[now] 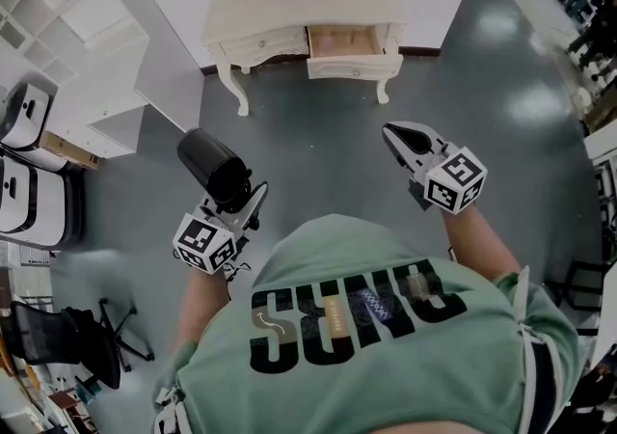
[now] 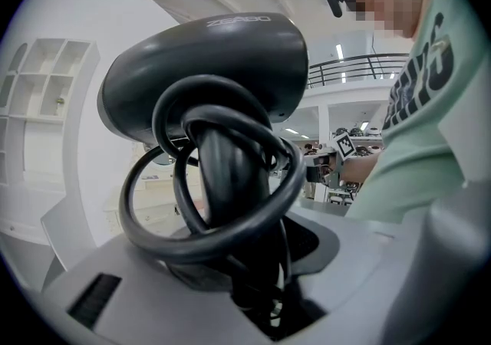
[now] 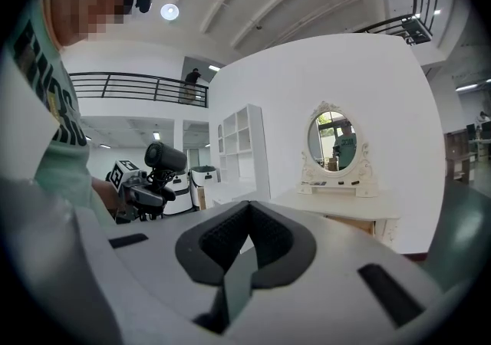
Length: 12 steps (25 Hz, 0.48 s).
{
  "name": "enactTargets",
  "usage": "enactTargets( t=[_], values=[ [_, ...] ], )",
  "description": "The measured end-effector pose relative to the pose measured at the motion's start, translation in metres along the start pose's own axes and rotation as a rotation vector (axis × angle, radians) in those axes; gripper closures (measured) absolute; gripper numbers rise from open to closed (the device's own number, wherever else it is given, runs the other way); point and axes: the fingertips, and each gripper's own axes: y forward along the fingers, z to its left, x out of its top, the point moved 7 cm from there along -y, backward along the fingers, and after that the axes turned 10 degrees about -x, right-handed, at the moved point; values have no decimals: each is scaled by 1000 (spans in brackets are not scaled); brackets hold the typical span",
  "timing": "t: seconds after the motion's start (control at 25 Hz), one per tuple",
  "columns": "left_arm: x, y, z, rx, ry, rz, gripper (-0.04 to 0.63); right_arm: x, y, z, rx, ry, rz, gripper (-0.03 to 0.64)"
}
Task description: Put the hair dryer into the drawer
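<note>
A black hair dryer (image 1: 214, 167) stands upright in my left gripper (image 1: 241, 203), which is shut on its handle. In the left gripper view the dryer's body (image 2: 207, 67) fills the frame, with its black cord (image 2: 192, 236) looped round the handle above the left gripper (image 2: 253, 274). My right gripper (image 1: 397, 136) is shut with nothing in it, held out at about the same height; its pads (image 3: 230, 232) meet at the tips. The open drawer (image 1: 345, 41) of the white dressing table (image 1: 299, 8) lies ahead across the grey floor, its wooden inside showing.
A white shelf unit (image 1: 77, 37) stands at the left, with white appliances (image 1: 29, 201) and a black office chair (image 1: 67, 340) below it. The dressing table carries an oval mirror (image 3: 334, 140). Dark furniture lines the right edge (image 1: 593, 27).
</note>
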Motion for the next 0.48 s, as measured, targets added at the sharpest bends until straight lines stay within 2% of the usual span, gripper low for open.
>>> enactTargets(
  t=[0.48],
  values=[
    [3, 51, -29, -13, -24, -3, 426, -6, -33, -46, 8, 19, -15, 623]
  ],
)
